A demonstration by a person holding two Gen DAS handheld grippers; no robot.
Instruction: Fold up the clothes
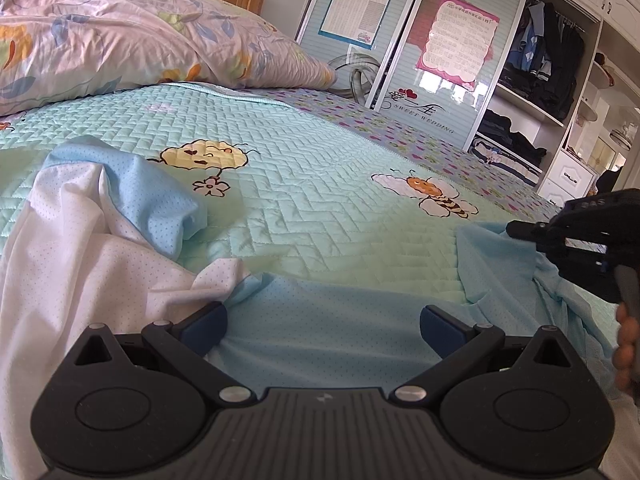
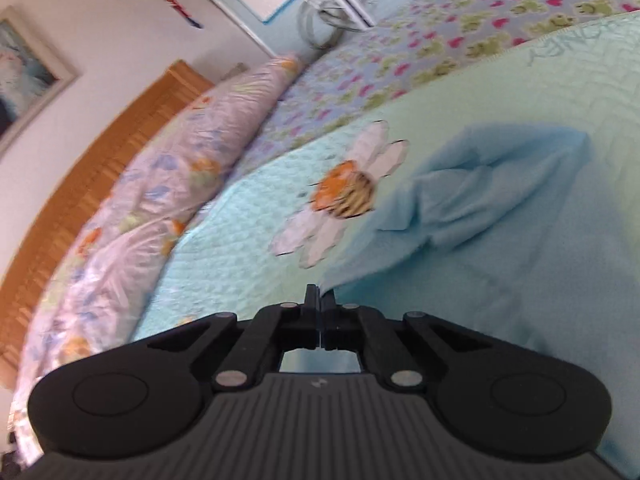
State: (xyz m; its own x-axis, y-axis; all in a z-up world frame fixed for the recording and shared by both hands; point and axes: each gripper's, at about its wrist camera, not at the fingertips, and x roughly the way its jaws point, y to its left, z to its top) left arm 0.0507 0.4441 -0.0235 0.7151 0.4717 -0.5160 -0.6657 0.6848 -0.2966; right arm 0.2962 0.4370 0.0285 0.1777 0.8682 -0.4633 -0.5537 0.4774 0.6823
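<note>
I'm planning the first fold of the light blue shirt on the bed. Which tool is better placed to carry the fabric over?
Probably the right tool: its jaws are shut at the edge of the light blue shirt, seemingly pinching it. The left tool is open over the shirt, gripping nothing.

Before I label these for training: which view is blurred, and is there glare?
Right wrist view: motion-smeared, the bee print and duvet soft. Left wrist view: sharp, with fisheye bending at the edges and window glare on the wardrobe door.
</note>
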